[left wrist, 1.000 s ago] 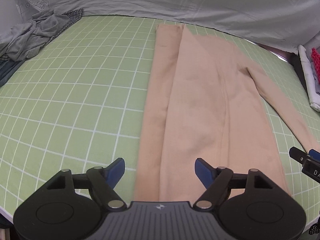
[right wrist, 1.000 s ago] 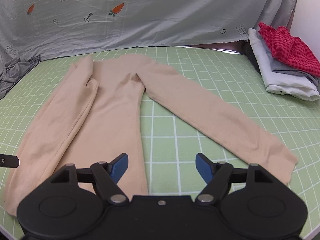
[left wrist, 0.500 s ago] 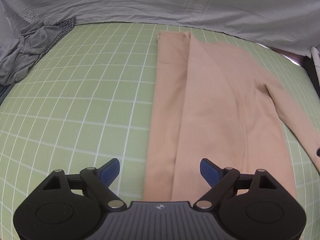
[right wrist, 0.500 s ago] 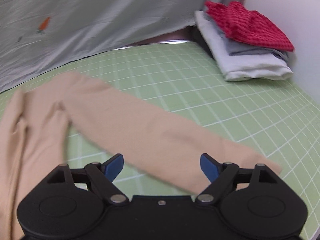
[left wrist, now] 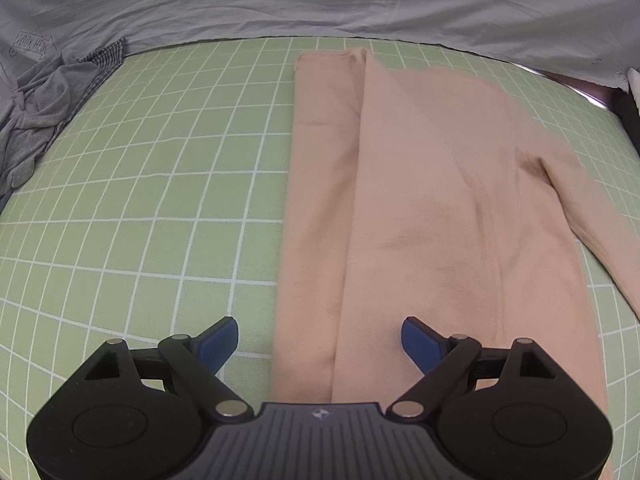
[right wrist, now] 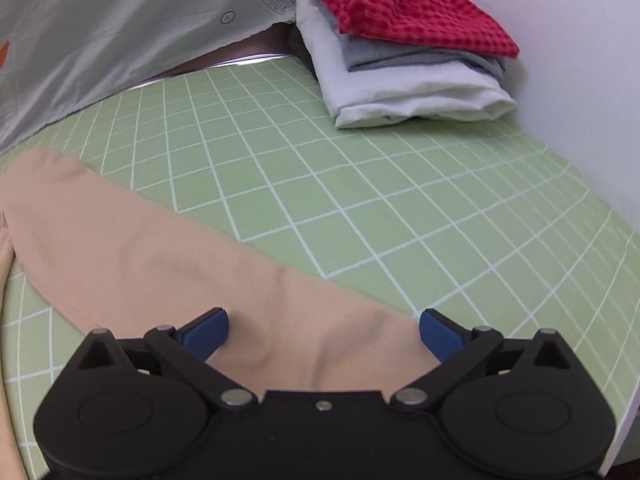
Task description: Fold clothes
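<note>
A beige long-sleeved top (left wrist: 420, 200) lies flat on the green grid mat (left wrist: 160, 200), its left side folded inward in a long strip. My left gripper (left wrist: 320, 340) is open above the garment's near hem, with the folded strip between its blue fingertips. The garment's right sleeve (right wrist: 160, 264) stretches out diagonally across the mat (right wrist: 360, 200). My right gripper (right wrist: 324, 330) is open and straddles the cuff end of that sleeve; whether the fingertips touch the cloth is unclear.
A stack of folded clothes (right wrist: 404, 68), red checked on top of grey and white, sits at the mat's far right by a white wall. A crumpled grey pile (left wrist: 36, 120) lies at the far left. A grey printed sheet (left wrist: 320, 0) hangs behind.
My right gripper has swung right along the sleeve to its cuff end and dropped low over it. My left gripper has shifted slightly over the hem and stays open.
</note>
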A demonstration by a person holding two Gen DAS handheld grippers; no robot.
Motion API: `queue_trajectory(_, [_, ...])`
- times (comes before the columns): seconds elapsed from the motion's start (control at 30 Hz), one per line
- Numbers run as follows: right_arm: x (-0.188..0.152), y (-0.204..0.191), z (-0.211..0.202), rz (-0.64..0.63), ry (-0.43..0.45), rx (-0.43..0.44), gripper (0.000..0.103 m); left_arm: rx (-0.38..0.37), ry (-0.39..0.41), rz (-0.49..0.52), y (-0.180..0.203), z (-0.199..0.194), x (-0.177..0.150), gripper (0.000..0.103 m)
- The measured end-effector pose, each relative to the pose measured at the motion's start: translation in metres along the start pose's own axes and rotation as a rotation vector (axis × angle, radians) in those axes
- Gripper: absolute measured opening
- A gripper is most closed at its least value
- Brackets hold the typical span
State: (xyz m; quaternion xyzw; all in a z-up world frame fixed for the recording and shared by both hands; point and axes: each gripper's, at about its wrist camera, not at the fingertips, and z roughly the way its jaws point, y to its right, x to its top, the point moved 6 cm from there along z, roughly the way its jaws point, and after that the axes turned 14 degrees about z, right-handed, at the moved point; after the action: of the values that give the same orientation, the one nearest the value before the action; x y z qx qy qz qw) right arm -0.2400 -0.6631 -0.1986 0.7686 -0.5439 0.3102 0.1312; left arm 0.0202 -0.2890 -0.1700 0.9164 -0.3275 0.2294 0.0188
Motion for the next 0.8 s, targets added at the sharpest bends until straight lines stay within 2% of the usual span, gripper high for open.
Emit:
queue_trajectory(0.17, [-0.005, 0.000, -0.002, 0.031, 0.009, 0.009, 0.103, 0.010, 0.035, -0.016, 0.003, -0.016, -0.005, 0.089])
queue_trajectory(0.27, [-0.009, -0.005, -0.006, -0.013, -0.006, 0.052, 0.102, 0.005, 0.052, -0.042, 0.008, -0.026, -0.015, 0.090])
queue_trajectory(0.33, [-0.012, -0.008, -0.013, -0.046, -0.004, 0.089, 0.085, -0.002, 0.054, -0.061, 0.011, -0.032, -0.026, 0.090])
queue_trajectory(0.37, [-0.014, -0.011, -0.016, -0.064, -0.008, 0.102, 0.064, -0.005, 0.053, -0.070, 0.013, -0.035, -0.032, 0.090])
queue_trajectory(0.4, [-0.015, -0.013, -0.019, -0.082, -0.013, 0.113, 0.037, -0.008, 0.053, -0.075, 0.013, -0.039, -0.038, 0.090])
queue_trajectory(0.47, [-0.019, -0.019, -0.025, -0.119, -0.025, 0.135, 0.012, -0.011, 0.051, -0.072, 0.012, -0.046, -0.048, 0.090])
queue_trajectory(0.6, [-0.025, -0.030, -0.037, -0.193, -0.047, 0.179, 0.009, -0.004, 0.054, -0.066, 0.006, -0.060, -0.065, 0.090])
queue_trajectory(0.8, [-0.040, -0.068, -0.065, -0.164, -0.041, 0.254, 0.009, 0.008, 0.053, -0.083, -0.024, -0.064, -0.074, 0.090])
